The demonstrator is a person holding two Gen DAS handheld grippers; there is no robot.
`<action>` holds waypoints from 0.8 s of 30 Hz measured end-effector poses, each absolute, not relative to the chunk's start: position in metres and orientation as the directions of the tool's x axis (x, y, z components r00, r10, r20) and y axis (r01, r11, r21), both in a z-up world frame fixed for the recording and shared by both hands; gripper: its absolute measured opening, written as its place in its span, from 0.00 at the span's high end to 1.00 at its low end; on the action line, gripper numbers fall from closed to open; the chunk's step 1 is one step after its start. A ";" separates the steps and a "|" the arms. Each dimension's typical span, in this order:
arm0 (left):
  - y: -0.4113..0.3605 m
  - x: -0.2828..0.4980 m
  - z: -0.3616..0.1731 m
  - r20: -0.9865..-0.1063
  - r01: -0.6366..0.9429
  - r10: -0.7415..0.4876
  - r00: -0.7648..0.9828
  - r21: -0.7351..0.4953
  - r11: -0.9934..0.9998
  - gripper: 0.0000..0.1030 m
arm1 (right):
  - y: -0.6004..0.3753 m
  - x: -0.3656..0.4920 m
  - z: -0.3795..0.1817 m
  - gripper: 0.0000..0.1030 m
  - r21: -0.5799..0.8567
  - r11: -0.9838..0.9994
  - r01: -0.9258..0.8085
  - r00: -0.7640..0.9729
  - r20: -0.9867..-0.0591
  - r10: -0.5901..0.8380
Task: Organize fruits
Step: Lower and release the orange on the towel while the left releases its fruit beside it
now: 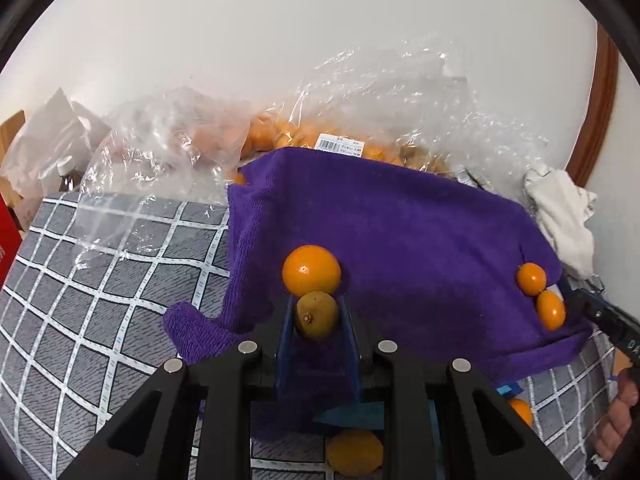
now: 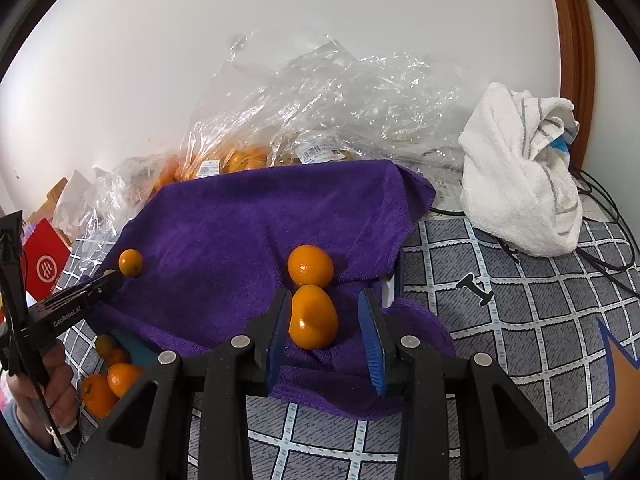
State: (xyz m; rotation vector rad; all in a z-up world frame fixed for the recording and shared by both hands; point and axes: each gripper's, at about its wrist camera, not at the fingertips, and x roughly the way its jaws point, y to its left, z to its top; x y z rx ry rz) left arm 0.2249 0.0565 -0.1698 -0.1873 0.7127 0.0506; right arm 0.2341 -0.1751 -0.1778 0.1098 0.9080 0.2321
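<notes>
Purple towel (image 1: 400,232), left tool (image 1: 316,316) gripping brownish fruit (image 1: 316,316), right tool (image 2: 326,320) open around orange (image 2: 313,318), bagged fruit (image 1: 276,132) blurred.

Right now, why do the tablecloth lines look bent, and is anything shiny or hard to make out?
Left wrist view: the fisheye lens bows the checked tablecloth grid and darkens the corners; the plastic bag glints, veiling the fruit inside. Right wrist view: same curving; glare on the crumpled plastic, small highlights on the orange fruit between the open fingers; the purple towel looks matte.
</notes>
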 end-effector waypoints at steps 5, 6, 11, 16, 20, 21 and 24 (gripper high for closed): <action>0.061 0.222 -0.171 -0.638 -0.087 -0.060 0.767 -0.196 0.977 0.78 | -0.172 0.231 -0.177 0.62 0.195 0.968 -0.159 0.606 -0.755 0.251; 0.061 0.222 -0.171 -0.636 -0.087 -0.060 0.769 -0.197 0.977 0.78 | -0.171 0.231 -0.177 0.62 0.189 0.969 -0.161 0.607 -0.755 0.248; 0.064 0.218 -0.169 -0.621 -0.110 -0.052 0.782 -0.220 0.969 0.77 | -0.160 0.227 -0.175 0.59 0.127 0.976 -0.179 0.632 -0.745 0.213; 0.071 0.213 -0.165 -0.600 -0.128 -0.055 0.798 -0.258 0.957 0.77 | -0.149 0.221 -0.175 0.59 0.072 0.975 -0.210 0.643 -0.741 0.194; 0.074 0.209 -0.158 -0.563 -0.137 -0.031 0.826 -0.254 0.957 0.64 | -0.141 0.216 -0.173 0.59 0.069 0.965 -0.254 0.643 -0.733 0.222; 0.076 0.208 -0.156 -0.551 -0.138 -0.025 0.834 -0.253 0.958 0.61 | -0.140 0.216 -0.172 0.59 0.087 0.961 -0.261 0.638 -0.732 0.240; 0.083 0.206 -0.151 -0.531 -0.146 -0.022 0.847 -0.273 0.951 0.61 | -0.134 0.214 -0.163 0.59 0.120 0.959 -0.256 0.616 -0.744 0.258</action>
